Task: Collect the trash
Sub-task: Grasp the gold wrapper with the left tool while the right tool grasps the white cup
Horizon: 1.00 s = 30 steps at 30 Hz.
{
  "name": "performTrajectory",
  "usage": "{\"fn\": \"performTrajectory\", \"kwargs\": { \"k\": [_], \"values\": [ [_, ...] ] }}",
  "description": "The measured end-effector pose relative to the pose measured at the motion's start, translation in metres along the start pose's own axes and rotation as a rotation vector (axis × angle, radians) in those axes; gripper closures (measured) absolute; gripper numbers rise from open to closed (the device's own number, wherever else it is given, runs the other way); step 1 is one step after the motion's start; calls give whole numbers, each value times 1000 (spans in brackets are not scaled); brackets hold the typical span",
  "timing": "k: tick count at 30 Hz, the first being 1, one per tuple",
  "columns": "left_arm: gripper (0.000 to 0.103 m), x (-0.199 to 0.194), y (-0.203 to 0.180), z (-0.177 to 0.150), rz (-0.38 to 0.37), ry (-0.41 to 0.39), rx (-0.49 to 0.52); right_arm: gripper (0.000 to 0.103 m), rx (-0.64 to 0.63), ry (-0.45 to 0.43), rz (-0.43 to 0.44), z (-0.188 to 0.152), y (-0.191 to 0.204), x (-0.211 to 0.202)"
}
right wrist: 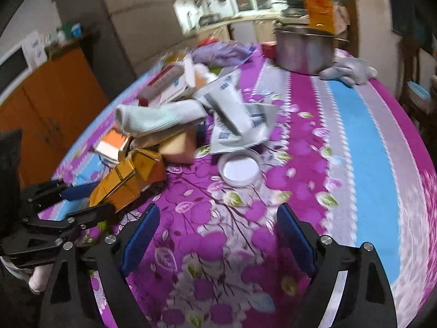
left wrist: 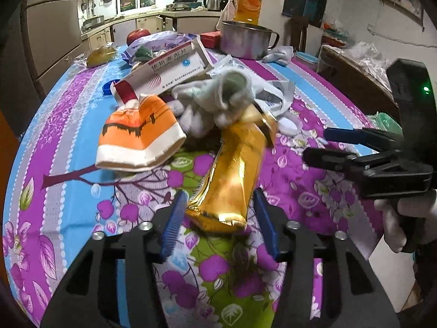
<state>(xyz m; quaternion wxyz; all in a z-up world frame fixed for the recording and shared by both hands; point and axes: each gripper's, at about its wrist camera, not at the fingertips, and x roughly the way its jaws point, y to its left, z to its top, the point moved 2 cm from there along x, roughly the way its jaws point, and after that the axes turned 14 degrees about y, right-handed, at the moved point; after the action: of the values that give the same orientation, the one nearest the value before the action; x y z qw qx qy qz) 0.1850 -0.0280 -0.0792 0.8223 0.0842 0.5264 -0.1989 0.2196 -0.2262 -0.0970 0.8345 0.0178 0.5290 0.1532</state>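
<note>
A pile of trash lies in the middle of the flowered tablecloth. My left gripper is shut on the near end of a gold foil packet, one blue pad against each side. In the right wrist view, the same gripper holds the gold packet at the left. Behind it lie a crushed orange-and-white carton, a pale sock and a medicine box. My right gripper is open over bare cloth, just short of a white lid, with nothing between its fingers. It shows at the right of the left wrist view.
Grey sachets lie beyond the lid. A steel pot, an orange juice bottle, a white glove, a purple bag and an apple stand at the far end. The right wrist view is blurred.
</note>
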Motion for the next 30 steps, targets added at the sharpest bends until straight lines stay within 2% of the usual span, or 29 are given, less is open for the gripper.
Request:
{"fn": "performTrajectory", "kwargs": {
  "k": [2, 8, 11, 15, 20, 27, 28, 30],
  "values": [
    [39, -2, -2, 3, -2, -22, 3, 15, -4, 6, -11, 6, 0, 2],
    [39, 13, -15, 11, 42, 2, 75, 18, -16, 35, -23, 18, -7, 8],
    [47, 20, -16, 13, 53, 11, 83, 24, -11, 39, -5, 10, -14, 4],
    [69, 12, -14, 13, 22, -19, 65, 34, -24, 60, 8, 11, -12, 9],
    [76, -1, -11, 7, 26, -47, 17, 35, -28, 66, -13, 21, -8, 13],
    [76, -7, -7, -2, 2, -60, -16, 36, -50, 90, -75, 41, -6, 26],
    [76, -7, -6, -2, 1, -61, -25, 38, -53, 90, -90, 43, -6, 27],
    [76, -7, -4, -2, 2, -67, -41, 55, -46, 81, -109, 43, -7, 26]
  ]
}}
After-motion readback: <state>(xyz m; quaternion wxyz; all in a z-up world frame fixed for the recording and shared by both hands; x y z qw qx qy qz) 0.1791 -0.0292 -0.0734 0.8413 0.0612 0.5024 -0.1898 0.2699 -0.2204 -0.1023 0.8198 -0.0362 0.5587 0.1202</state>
